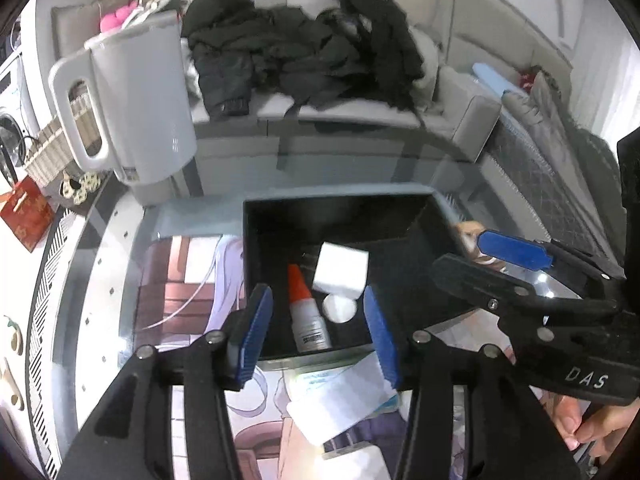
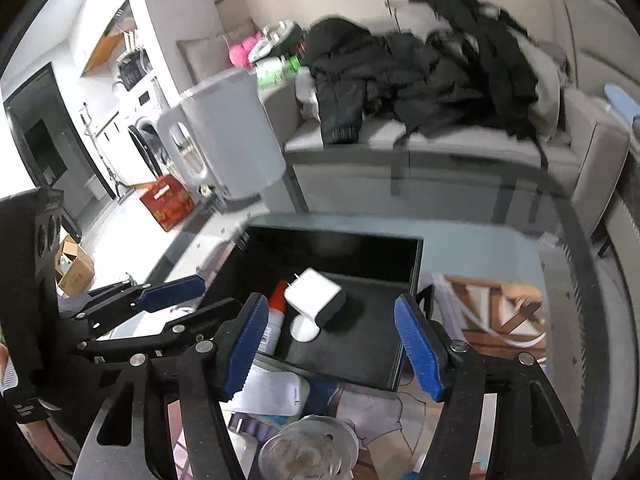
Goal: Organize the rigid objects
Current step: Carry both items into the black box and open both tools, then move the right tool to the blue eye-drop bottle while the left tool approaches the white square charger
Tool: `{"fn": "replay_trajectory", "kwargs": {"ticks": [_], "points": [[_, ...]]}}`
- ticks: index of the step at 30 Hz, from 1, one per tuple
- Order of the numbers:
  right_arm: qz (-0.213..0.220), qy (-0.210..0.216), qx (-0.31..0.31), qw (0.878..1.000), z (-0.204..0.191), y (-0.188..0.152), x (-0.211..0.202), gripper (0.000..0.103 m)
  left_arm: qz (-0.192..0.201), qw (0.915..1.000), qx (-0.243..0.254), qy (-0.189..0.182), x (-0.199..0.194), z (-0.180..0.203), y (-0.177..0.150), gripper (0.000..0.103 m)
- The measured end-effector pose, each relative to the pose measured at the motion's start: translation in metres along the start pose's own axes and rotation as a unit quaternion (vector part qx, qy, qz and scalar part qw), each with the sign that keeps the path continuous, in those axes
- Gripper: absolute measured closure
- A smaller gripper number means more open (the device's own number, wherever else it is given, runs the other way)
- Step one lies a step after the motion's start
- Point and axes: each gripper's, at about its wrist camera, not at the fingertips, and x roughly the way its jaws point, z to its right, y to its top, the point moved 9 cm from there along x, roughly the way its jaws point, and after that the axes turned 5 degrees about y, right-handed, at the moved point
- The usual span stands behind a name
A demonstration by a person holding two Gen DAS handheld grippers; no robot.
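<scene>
- Left claw [image 1: 318, 330] is spread wide and holds nothing; the black box [image 1: 276, 232] sits just ahead of it.
- Right claw [image 2: 332, 344] is likewise spread and bare.
- Between its fingers, inside the box, lie a white charger [image 2: 314, 294] and an orange-capped tube [image 2: 276, 312].

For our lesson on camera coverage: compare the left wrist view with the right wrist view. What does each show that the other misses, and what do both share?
Only the left wrist view shows the wicker basket beside the kettle.

Only the right wrist view shows the washing machine, the cardboard box on the floor and the charger's prongs.

Both show the black tray holding the white charger and the orange-capped bottle, plus the white kettle and the open left gripper and right gripper.
</scene>
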Motion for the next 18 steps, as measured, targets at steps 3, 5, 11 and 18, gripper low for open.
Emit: {"fn": "replay_trajectory", "kwargs": {"ticks": [3, 5, 11, 18], "points": [[0.037, -0.001, -0.021, 0.999, -0.011, 0.006, -0.03, 0.021, 0.032, 0.9995, -0.002, -0.004, -0.024, 0.001, 0.004, 0.054], [0.057, 0.004, -0.032, 0.998, -0.018, 0.008, -0.049, 0.02, 0.054, 0.9985, -0.002, -0.004, -0.041, 0.0, 0.007, 0.051], [0.085, 0.013, -0.054, 0.995, -0.031, 0.0, -0.089, 0.02, 0.092, 0.9957, -0.009, 0.006, -0.076, -0.008, 0.001, 0.026], [0.112, -0.005, -0.075, 0.991, -0.021, -0.021, -0.125, 0.02, 0.11, 0.9938, -0.007, 0.015, -0.095, -0.012, -0.024, 0.025]]}}
